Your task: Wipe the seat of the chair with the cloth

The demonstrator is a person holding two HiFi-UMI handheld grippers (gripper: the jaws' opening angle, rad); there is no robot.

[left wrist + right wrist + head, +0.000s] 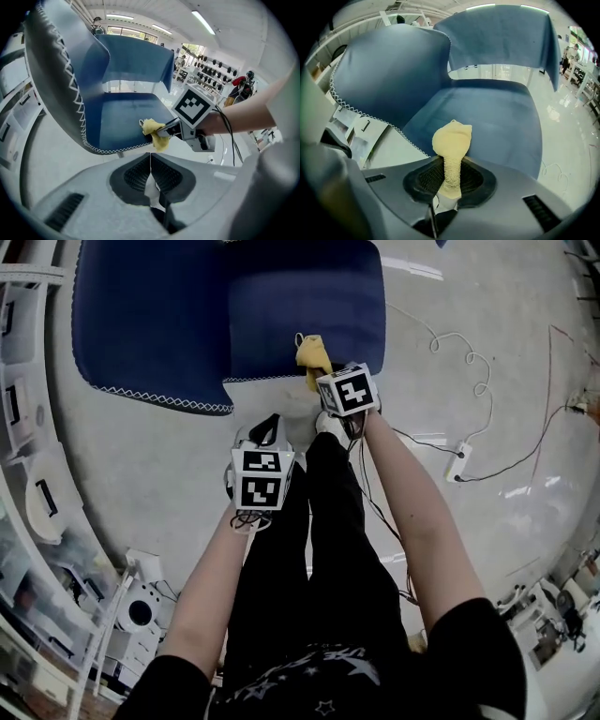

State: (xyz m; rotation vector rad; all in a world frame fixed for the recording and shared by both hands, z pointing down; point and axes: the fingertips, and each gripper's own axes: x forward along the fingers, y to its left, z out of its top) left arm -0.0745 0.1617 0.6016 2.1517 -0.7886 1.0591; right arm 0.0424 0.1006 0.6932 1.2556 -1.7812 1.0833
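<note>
Glossy pale floor [506, 352], blue chair [187, 315], yellow cloth [312, 357]

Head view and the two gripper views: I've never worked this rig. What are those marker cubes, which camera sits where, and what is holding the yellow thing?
There is no robot arm here. A person holds a two-jaw gripper in each hand, and each marker cube is part of its gripper. The head view looks down from the person's head, with the left gripper at its left and the right gripper further forward. Each gripper view looks along that gripper's own jaws. The right gripper is shut on a yellow cloth, held at the front edge of the blue chair seat. The left gripper's jaws are together with nothing between them, in front of the chair above the pale floor.
</note>
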